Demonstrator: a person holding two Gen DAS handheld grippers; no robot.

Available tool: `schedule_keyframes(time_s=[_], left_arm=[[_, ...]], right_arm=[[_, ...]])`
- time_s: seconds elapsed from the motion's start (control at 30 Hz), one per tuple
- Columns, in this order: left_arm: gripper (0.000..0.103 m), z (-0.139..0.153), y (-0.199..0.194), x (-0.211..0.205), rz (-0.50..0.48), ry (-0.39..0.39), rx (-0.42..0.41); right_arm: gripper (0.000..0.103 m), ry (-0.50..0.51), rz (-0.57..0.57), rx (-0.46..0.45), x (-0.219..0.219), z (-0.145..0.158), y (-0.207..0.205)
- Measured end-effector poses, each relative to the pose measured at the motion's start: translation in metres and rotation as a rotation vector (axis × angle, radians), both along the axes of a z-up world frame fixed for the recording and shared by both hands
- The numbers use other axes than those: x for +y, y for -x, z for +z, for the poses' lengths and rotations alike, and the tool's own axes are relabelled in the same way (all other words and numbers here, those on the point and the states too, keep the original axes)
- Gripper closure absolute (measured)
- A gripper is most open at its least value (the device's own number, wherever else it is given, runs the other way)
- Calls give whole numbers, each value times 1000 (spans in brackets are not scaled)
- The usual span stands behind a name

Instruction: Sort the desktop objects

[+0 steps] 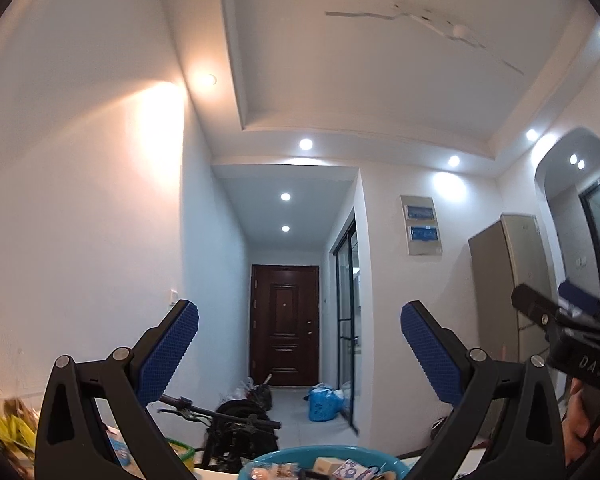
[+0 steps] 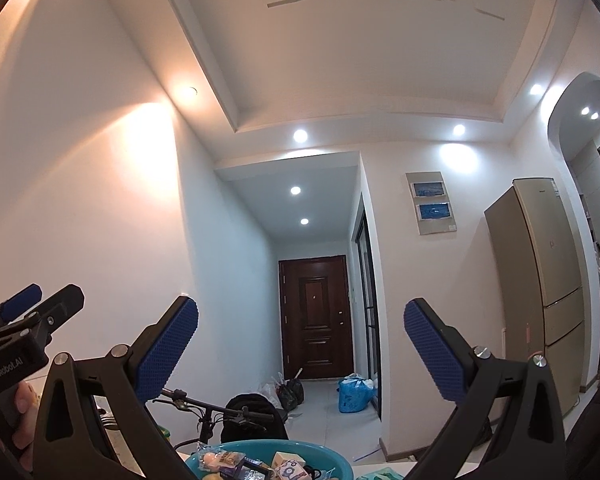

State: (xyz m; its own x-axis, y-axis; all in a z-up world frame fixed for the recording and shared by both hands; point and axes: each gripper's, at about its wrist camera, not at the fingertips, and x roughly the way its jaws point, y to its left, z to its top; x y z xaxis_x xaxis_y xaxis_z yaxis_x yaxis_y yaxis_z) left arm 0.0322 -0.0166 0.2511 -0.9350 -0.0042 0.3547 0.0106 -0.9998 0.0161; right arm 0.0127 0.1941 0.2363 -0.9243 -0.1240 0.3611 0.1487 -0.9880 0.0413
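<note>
Left gripper (image 1: 299,320) and right gripper (image 2: 301,318) gaping wide, holding nothing, we are hovering above teal bowl (image 1: 268,455) of small items, below both.

We see a white surface (image 2: 384,470) bearing a teal bowl (image 2: 332,465) filled with small packets (image 2: 286,465).

From my left wrist view I read "DAS" on the black body of my right gripper (image 1: 576,308). My left gripper (image 2: 32,304) carries "GenRobot.AI" in white.
</note>
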Motion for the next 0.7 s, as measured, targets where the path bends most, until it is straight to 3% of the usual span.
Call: schedule_keyframes(time_s=[0.2, 0.4, 0.7], left_arm=[[0, -6, -13, 18, 11, 57, -13], [0, -12, -21, 29, -9, 60, -26], [0, -30, -6, 33, -47, 46, -138]], right_arm=[[0, -22, -43, 5, -2, 3, -13], [0, -46, -59, 12, -1, 0, -26], [0, -93, -91, -40, -2, -10, -22]])
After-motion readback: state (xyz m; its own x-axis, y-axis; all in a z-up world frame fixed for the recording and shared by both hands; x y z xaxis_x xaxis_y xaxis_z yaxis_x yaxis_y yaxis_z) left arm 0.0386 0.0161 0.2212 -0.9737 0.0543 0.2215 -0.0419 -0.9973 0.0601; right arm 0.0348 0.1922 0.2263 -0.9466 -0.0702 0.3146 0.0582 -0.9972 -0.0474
